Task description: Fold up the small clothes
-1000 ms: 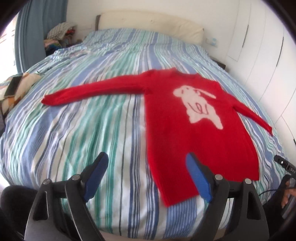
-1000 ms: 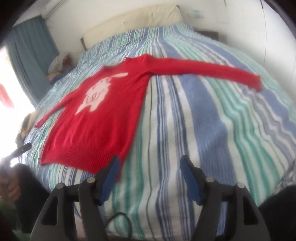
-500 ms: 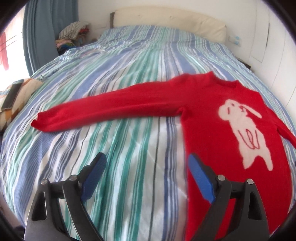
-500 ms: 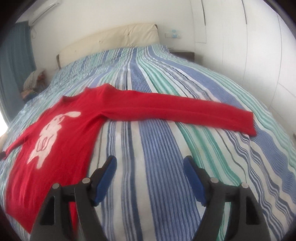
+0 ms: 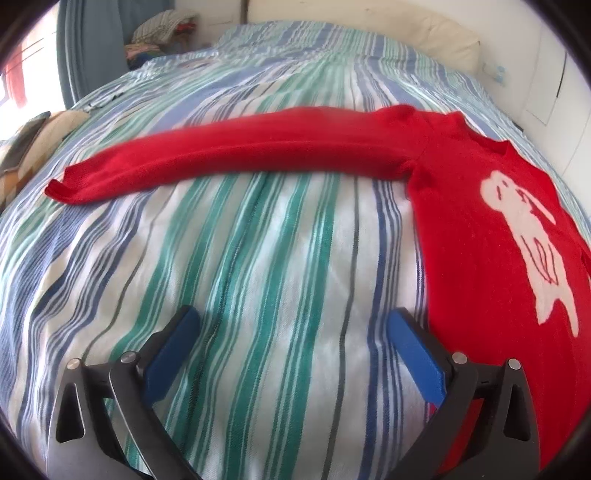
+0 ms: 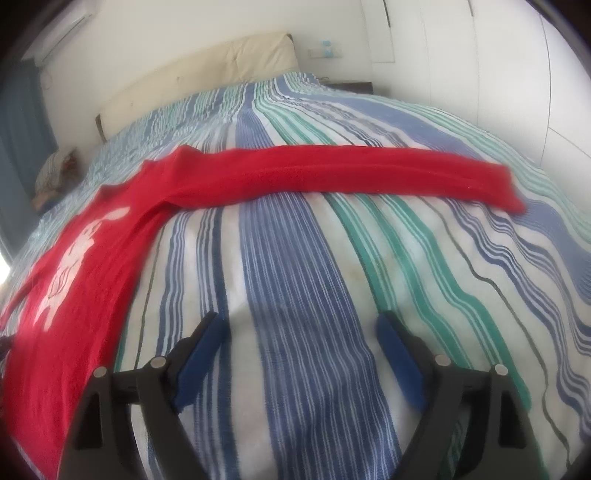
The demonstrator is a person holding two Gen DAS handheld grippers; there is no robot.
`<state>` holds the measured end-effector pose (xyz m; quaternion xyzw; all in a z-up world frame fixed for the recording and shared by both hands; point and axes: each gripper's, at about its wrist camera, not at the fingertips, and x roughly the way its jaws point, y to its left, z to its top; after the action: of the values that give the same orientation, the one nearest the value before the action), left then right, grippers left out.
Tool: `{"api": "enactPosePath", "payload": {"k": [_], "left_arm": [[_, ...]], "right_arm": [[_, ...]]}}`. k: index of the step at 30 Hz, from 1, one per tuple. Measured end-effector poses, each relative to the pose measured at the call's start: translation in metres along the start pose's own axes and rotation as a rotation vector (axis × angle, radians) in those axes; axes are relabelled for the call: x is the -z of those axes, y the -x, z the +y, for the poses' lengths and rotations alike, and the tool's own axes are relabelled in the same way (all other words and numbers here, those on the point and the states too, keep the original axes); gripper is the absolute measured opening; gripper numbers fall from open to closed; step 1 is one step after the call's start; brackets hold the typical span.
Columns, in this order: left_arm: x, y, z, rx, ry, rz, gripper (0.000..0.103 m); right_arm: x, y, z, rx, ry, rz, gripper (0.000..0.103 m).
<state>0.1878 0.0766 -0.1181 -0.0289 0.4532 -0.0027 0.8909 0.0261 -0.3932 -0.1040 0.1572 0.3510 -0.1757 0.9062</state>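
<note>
A small red sweater (image 5: 480, 229) with a white rabbit design lies flat on the striped bed, both sleeves stretched straight out. In the left wrist view its left sleeve (image 5: 229, 158) runs across the bed ahead of my left gripper (image 5: 291, 325), which is open, empty and low over the sheet beside the sweater's body. In the right wrist view the sweater's body (image 6: 74, 266) is at the left and the other sleeve (image 6: 351, 173) lies ahead of my right gripper (image 6: 299, 328), which is open and empty over the bedding.
The striped blue, green and white bedspread (image 5: 240, 277) covers the whole bed. A cream headboard (image 6: 207, 70) stands at the far end. A pile of clothes (image 5: 162, 33) sits by the blue curtain. White wardrobe doors (image 6: 498, 55) line the right side.
Both grippers have moved forward and outward from the sweater's hem, the left toward the left sleeve, the right toward the right sleeve. Both stay open. The sweater has not moved.
</note>
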Motion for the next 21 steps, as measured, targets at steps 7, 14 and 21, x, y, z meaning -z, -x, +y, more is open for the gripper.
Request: {"api": "enactPosePath", "payload": {"k": [7, 14, 21], "left_arm": [[-0.0010, -0.0016, -0.0020, -0.011, -0.005, 0.002, 0.102], [-0.0009, -0.0018, -0.0018, -0.009, -0.005, 0.002, 0.102], [-0.0005, -0.0021, -0.0021, -0.016, -0.009, -0.001, 0.102]], "right_arm": [[0.0008, 0.0002, 0.0009, 0.000, -0.001, -0.002, 0.085], [0.0010, 0.0004, 0.0010, 0.000, 0.000, -0.002, 0.085], [0.0012, 0.0005, 0.0009, 0.001, 0.000, -0.002, 0.085]]}}
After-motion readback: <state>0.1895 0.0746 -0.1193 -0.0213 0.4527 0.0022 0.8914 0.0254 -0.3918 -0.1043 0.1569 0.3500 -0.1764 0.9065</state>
